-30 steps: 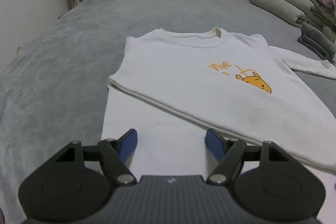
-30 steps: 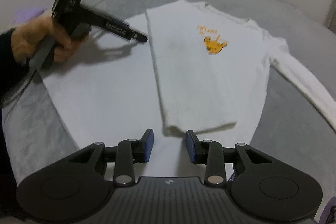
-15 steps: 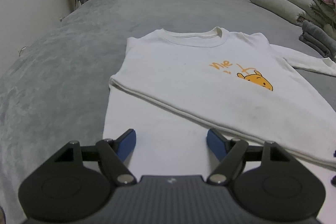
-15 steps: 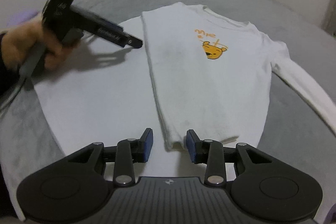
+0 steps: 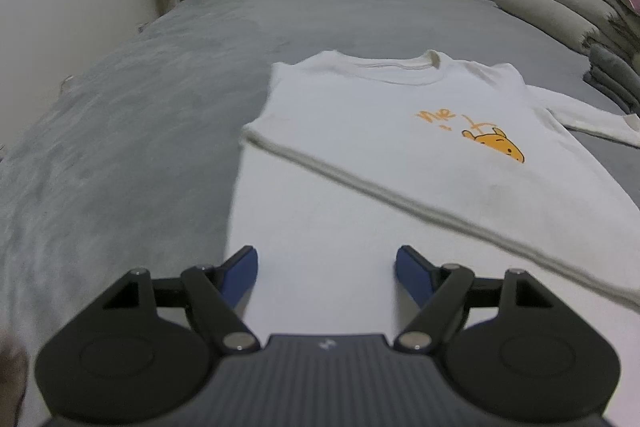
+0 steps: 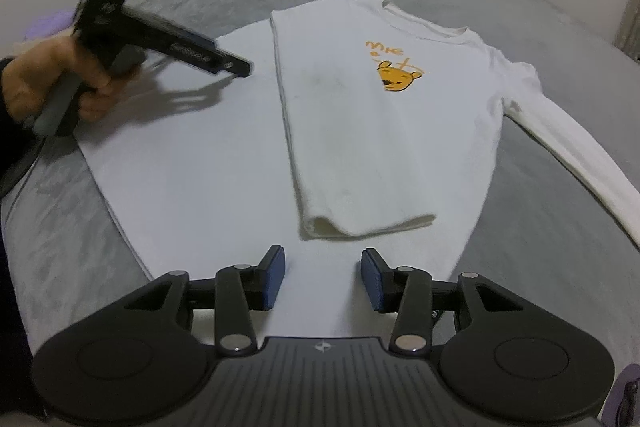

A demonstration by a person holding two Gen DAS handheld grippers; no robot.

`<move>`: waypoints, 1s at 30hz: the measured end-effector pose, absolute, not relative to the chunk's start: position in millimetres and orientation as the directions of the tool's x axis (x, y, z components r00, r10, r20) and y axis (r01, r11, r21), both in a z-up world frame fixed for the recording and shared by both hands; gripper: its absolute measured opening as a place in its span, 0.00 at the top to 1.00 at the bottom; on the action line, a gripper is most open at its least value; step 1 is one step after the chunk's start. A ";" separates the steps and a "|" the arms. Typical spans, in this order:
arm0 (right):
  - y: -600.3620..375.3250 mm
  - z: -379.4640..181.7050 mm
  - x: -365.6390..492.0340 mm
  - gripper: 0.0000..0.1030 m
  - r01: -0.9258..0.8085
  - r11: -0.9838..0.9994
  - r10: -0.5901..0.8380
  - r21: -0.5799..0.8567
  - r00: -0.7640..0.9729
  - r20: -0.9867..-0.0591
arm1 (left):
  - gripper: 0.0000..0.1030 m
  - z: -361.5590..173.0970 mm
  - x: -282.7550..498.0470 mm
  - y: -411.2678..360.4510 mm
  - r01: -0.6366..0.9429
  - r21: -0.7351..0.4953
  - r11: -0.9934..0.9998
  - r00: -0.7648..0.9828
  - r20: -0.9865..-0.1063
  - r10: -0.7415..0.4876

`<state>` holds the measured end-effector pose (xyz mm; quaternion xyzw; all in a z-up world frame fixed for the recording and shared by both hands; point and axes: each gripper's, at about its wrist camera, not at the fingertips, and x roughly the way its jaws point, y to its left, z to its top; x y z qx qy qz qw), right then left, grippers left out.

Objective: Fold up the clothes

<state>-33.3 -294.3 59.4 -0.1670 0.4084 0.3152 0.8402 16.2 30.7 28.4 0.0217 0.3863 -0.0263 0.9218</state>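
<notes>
One white sweatshirt [image 6: 384,131] lies at frame centre on a white board [image 6: 192,167] atop the grey bed [image 5: 120,147], one side folded inward and one sleeve [image 6: 568,163] extended right. Two grippers: the left gripper [image 5: 326,269] gapes empty; the right gripper [image 6: 322,277], jaws just opening, holds nothing. Only the right view shows the person's hand [image 6: 48,87]; only the left shows the stacked bedding [image 5: 580,7], upper right.
</notes>
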 end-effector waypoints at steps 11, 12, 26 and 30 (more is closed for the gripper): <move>-327.5 63.4 -37.3 0.49 -0.490 0.871 0.336 0.035 0.544 -0.769 | 0.38 47.6 -72.8 91.9 -0.018 -0.140 0.990 0.712 -0.697 -0.086; -329.7 63.1 -41.8 0.49 -0.482 0.875 0.330 0.034 0.544 -0.771 | 0.42 48.0 -78.7 96.1 -0.014 -0.160 0.987 0.710 -0.696 -0.103; -363.7 65.4 -111.5 0.57 -0.348 0.890 0.449 0.295 0.556 -0.699 | 0.61 41.8 -121.6 87.4 0.061 -0.152 0.987 0.672 -0.725 -0.153; -365.1 58.5 -116.1 0.67 -0.299 0.911 0.408 0.283 0.558 -0.723 | 0.61 37.8 -126.0 83.9 0.064 -0.133 0.989 0.667 -0.731 -0.141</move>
